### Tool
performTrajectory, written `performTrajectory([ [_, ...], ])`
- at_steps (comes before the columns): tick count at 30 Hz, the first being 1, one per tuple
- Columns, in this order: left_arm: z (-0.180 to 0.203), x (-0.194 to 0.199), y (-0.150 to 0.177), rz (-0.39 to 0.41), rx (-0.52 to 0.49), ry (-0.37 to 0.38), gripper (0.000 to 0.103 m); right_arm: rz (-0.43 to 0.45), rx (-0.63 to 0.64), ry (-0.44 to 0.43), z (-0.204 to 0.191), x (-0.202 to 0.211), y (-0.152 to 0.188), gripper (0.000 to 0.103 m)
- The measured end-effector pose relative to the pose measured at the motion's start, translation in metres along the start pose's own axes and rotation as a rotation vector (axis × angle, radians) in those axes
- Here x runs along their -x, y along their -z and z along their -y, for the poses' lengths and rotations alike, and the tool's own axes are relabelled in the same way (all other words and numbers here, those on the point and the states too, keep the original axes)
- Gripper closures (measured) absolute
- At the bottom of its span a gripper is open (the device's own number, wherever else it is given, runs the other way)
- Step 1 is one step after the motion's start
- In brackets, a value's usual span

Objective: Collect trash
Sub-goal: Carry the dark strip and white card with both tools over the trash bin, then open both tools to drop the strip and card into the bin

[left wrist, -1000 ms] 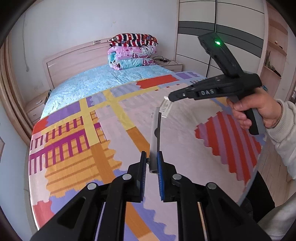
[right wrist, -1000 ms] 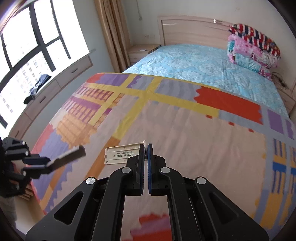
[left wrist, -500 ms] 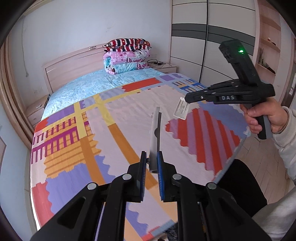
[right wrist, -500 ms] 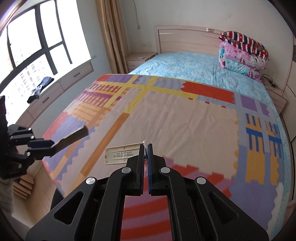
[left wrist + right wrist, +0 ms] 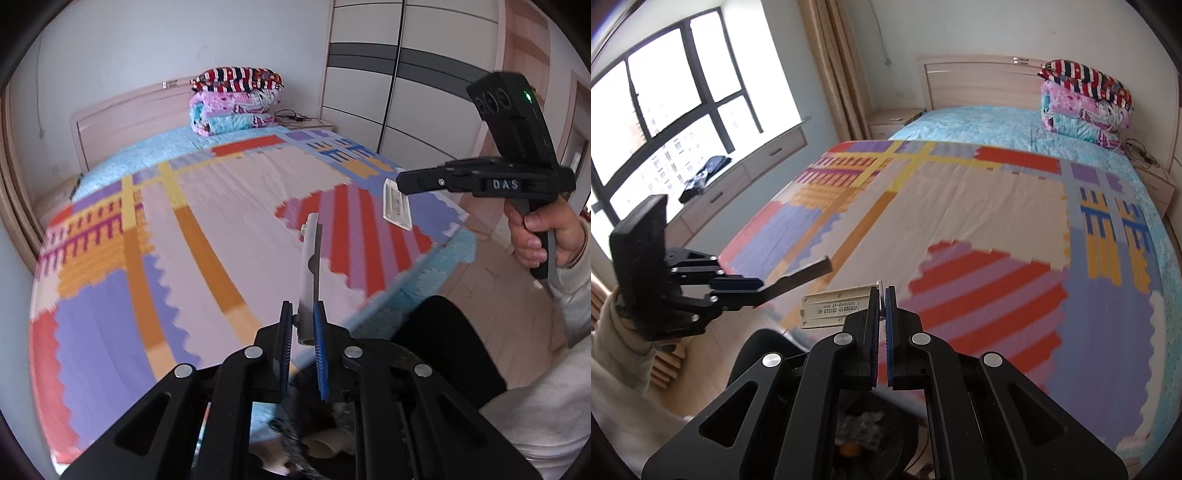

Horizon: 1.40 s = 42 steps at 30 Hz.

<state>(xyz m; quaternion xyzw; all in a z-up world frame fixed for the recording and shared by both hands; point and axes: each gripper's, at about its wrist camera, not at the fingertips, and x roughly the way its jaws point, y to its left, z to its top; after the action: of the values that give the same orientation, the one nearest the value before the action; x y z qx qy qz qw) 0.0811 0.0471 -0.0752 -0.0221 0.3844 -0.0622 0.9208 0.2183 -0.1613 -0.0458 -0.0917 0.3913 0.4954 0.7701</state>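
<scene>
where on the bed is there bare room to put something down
The patterned blanket lies bare from the foot edge up to the blue sheet, which is also bare. The only crowded spot is the head corner, where folded quilts are stacked against the headboard.

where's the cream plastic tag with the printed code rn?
Pinched in the right gripper, sticking out to its left in the right wrist view: cream plastic tag, off the patchwork bedspread's foot edge.

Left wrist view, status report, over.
Left gripper shut on grey strip. Right gripper shut on cream label. Both off the bed edge; nothing obstructing.
</scene>
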Motion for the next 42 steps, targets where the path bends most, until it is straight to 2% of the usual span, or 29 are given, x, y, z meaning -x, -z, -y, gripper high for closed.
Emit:
performTrajectory([
  [7, 0.02, -0.004, 0.037, -0.033, 0.03, 0.033, 0.092, -0.058, -0.019, -0.038, -0.019, -0.002, 0.046, 0.099],
  [17, 0.048, -0.027, 0.088, -0.123, 0.052, 0.093, 0.092, -0.18, -0.08, -0.062, -0.03, -0.036, 0.112, 0.099],
  [22, 0.052, -0.047, 0.11, -0.207, 0.061, 0.093, 0.092, -0.236, -0.141, -0.065, -0.026, -0.056, 0.142, 0.099],
  [26, 0.057, -0.064, 0.128, -0.262, 0.071, 0.125, 0.092, -0.299, -0.223, -0.083, -0.021, -0.076, 0.171, 0.099],
  [34, 0.061, -0.094, 0.154, -0.358, 0.105, 0.131, 0.092, -0.369, -0.257, -0.049, -0.025, -0.101, 0.199, 0.099],
  [42, 0.063, -0.102, 0.159, -0.383, 0.123, 0.125, 0.092, -0.398, -0.217, -0.017, -0.032, -0.114, 0.205, 0.099],
])
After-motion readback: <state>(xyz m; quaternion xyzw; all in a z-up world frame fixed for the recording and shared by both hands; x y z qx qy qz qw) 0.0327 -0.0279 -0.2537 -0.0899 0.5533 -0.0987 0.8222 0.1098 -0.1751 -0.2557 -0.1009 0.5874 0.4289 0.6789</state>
